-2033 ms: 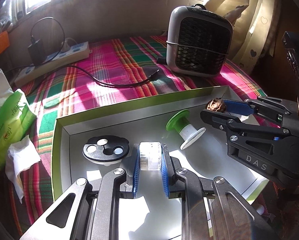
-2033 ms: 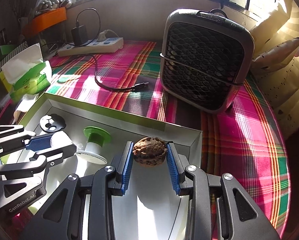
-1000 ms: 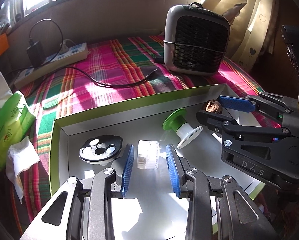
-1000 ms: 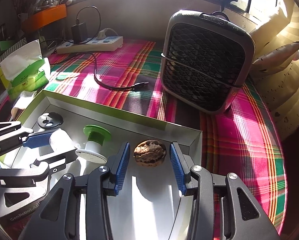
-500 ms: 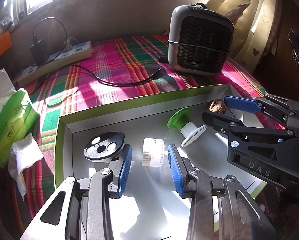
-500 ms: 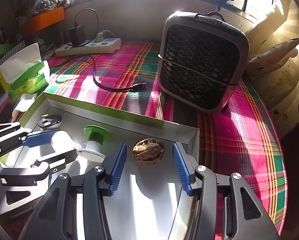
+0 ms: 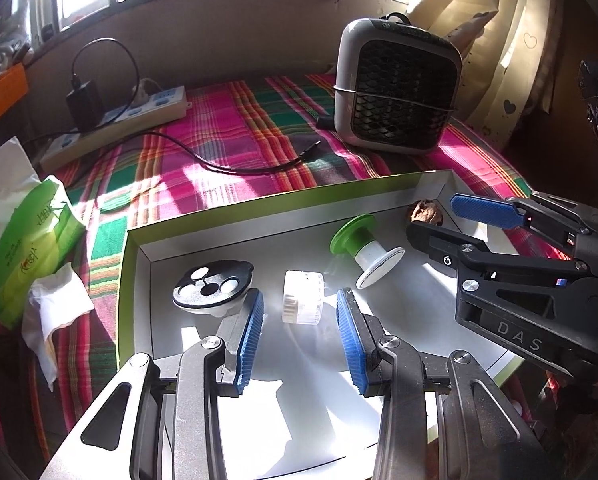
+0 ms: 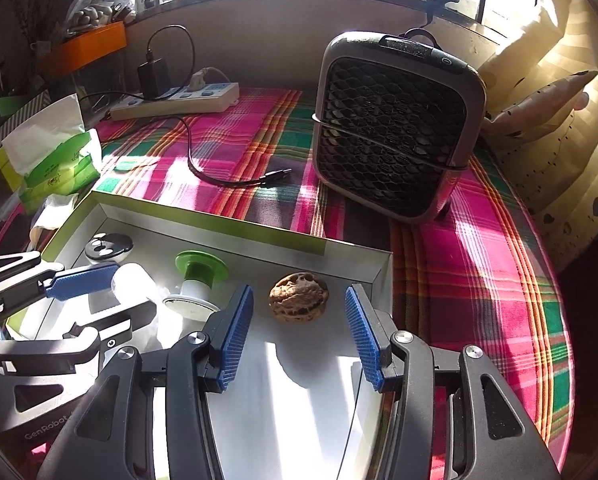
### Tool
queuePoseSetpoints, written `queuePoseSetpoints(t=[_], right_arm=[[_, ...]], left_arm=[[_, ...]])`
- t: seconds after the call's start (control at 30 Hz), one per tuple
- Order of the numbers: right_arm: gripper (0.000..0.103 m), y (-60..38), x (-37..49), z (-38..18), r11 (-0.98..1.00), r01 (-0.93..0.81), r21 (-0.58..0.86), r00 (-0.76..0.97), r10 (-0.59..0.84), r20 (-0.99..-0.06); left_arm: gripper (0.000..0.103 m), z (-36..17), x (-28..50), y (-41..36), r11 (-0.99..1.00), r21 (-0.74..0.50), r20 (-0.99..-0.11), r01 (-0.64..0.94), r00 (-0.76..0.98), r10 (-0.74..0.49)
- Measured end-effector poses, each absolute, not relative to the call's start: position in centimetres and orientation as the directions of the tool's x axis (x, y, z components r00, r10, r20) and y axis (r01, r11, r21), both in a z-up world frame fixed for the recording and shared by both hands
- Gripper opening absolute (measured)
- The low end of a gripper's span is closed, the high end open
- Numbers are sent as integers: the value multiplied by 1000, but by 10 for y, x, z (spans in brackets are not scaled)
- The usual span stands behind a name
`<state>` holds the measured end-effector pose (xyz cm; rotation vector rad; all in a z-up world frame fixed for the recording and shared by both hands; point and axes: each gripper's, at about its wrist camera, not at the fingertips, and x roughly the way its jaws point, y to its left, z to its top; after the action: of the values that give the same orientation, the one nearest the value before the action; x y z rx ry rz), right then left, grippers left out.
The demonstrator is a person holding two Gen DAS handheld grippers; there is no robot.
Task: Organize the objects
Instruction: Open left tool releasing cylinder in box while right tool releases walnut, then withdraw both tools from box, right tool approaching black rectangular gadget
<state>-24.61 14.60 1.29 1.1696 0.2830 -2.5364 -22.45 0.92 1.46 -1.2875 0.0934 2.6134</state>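
Fingers spread on my left gripper [image 7: 299, 330] around white cap [image 7: 303, 297], my right gripper [image 8: 299, 334] spread around walnut [image 8: 298, 297], both resting untouched in tray [image 8: 235, 229].

In the tray [image 7: 139, 248] we count four things: one walnut [image 8: 298, 297], one green-topped spool [image 7: 365, 249], one white ribbed cap [image 7: 303, 297] and one black round lid [image 7: 213, 286] with three white spots. Outside it we count one fan heater [image 7: 397, 88], one power strip [image 7: 119, 126], one black cable [image 7: 235, 166], one green tissue pack [image 7: 27, 240] and two grippers, left [image 7: 299, 336] and right [image 8: 299, 332]
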Motion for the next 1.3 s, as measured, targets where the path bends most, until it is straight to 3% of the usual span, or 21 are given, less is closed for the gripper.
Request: queuePoseSetpoints(t=[1.3], right_arm=[[50, 165, -145, 36, -941, 339, 10, -671, -249, -699]], left_arm=[[36, 40, -127, -12, -972, -42, -725, -229, -663, 188]])
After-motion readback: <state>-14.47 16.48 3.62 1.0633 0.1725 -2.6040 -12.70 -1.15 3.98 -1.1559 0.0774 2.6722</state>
